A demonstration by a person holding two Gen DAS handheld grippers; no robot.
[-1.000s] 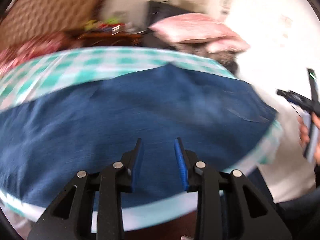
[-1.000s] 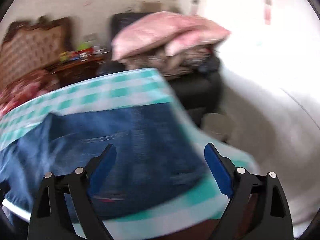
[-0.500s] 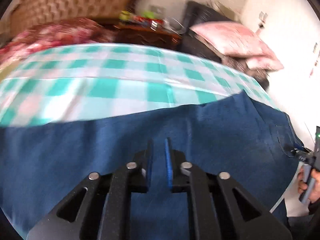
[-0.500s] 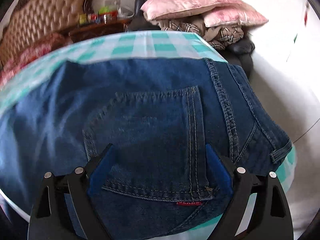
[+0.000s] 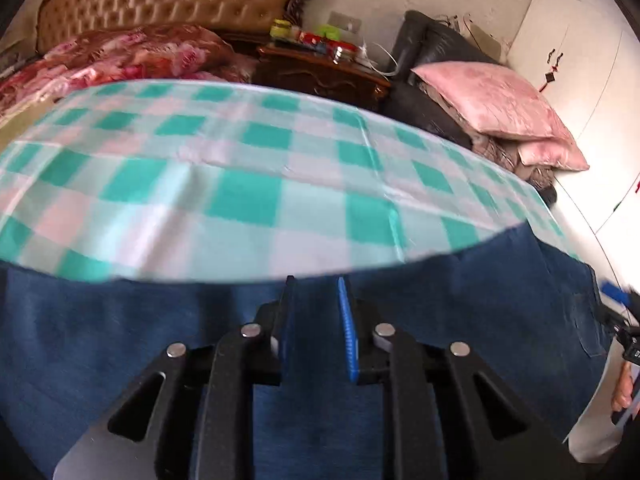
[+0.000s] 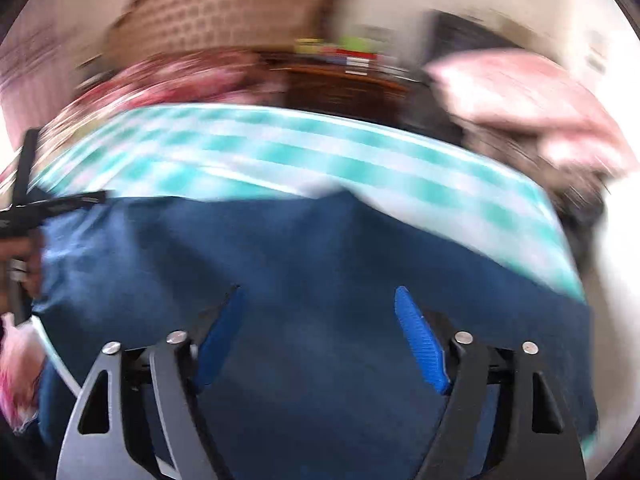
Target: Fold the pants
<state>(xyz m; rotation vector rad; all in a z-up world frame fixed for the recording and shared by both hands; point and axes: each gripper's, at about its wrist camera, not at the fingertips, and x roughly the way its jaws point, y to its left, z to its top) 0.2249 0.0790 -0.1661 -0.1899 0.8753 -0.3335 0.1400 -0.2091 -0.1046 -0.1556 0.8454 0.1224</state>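
Dark blue jeans (image 5: 460, 320) lie flat along the near side of a table with a green and white checked cloth (image 5: 248, 184). My left gripper (image 5: 316, 300) hovers low over the jeans near their far edge, its blue pads a narrow gap apart with nothing between them. My right gripper (image 6: 320, 312) is wide open over the jeans (image 6: 312, 248) at their right end; that view is motion-blurred. The right gripper also shows at the right edge of the left wrist view (image 5: 616, 300), and the left gripper at the left edge of the right wrist view (image 6: 44, 208).
Behind the table are a tufted headboard (image 5: 172, 0), a red floral blanket (image 5: 120, 52), a dark wooden nightstand with small items (image 5: 320, 72) and a black chair holding pink pillows (image 5: 492, 104). A white wall and cupboard (image 5: 580, 40) stand to the right.
My left gripper has moved toward the far edge of the jeans and its jaws have opened slightly. My right gripper has swung left, staying wide open; its view is now blurred.
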